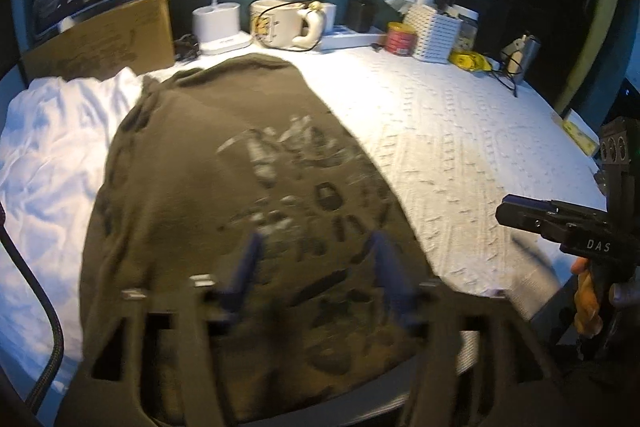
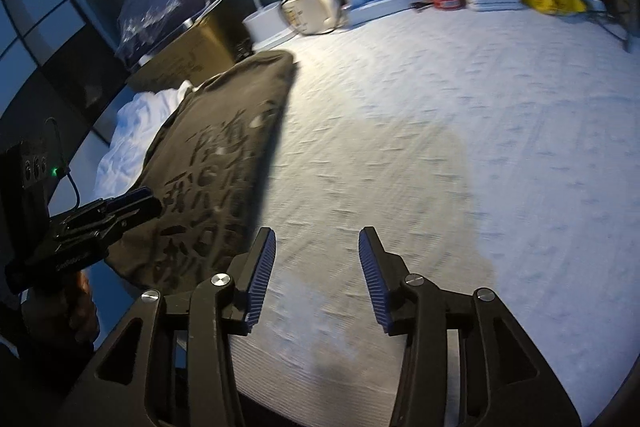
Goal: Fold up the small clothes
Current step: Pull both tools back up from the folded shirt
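An olive-green shirt [image 1: 224, 187] with a pale and dark print lies folded into a long strip on the white textured cloth [image 1: 460, 147]. My left gripper [image 1: 316, 247] is open just above its near end, holding nothing. In the right wrist view the shirt [image 2: 216, 155] lies to the left, with the left gripper [image 2: 136, 205] over its near edge. My right gripper [image 2: 316, 251] is open and empty above bare cloth [image 2: 440, 147], to the right of the shirt. It also shows in the left wrist view [image 1: 516, 215] at the far right.
White crumpled fabric [image 1: 60, 147] lies left of the shirt. Along the back stand a cardboard box [image 1: 104, 43], a white lamp base [image 1: 220, 27], a mug [image 1: 280, 23], a red tin [image 1: 400, 37], a white basket [image 1: 438, 31] and yellow packets [image 1: 472, 61]. A cable [image 1: 36, 267] runs at left.
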{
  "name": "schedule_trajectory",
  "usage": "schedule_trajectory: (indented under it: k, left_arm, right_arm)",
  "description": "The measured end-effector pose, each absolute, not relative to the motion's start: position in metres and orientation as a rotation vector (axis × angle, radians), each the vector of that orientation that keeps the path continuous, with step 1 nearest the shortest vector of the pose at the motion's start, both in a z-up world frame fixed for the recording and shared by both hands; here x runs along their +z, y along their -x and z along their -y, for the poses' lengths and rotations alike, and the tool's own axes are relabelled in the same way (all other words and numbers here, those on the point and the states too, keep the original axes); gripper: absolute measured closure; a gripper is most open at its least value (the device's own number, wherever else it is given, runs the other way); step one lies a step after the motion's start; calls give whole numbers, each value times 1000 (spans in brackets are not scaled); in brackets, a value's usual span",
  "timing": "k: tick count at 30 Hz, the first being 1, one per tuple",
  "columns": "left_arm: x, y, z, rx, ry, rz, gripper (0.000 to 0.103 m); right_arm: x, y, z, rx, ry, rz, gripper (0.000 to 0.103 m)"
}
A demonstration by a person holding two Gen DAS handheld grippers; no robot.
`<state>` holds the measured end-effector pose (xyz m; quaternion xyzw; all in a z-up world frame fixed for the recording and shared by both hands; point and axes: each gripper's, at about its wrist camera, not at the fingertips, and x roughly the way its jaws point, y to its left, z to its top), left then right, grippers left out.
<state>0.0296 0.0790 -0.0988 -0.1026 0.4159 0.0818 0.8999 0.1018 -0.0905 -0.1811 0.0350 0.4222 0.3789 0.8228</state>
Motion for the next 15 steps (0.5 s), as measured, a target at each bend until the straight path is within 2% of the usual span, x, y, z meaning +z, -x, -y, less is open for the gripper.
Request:
schedule_trajectory:
  k: [11, 13, 14, 15]
  left_arm:
    - [-90, -57, -43, 82, 185, -866, 28]
    - [-85, -59, -35, 66, 161, -844, 23]
    - [-81, -60, -30, 64, 141, -828, 16]
    - [-78, -61, -28, 63, 132, -816, 13]
  right_arm:
    - [-164, -107, 148, 692, -98, -842, 56]
    - [-160, -107, 157, 666, -94, -825, 56]
    - [-158, -108, 162, 654, -91, -817, 56]
    - [-155, -108, 167, 639, -89, -807, 55]
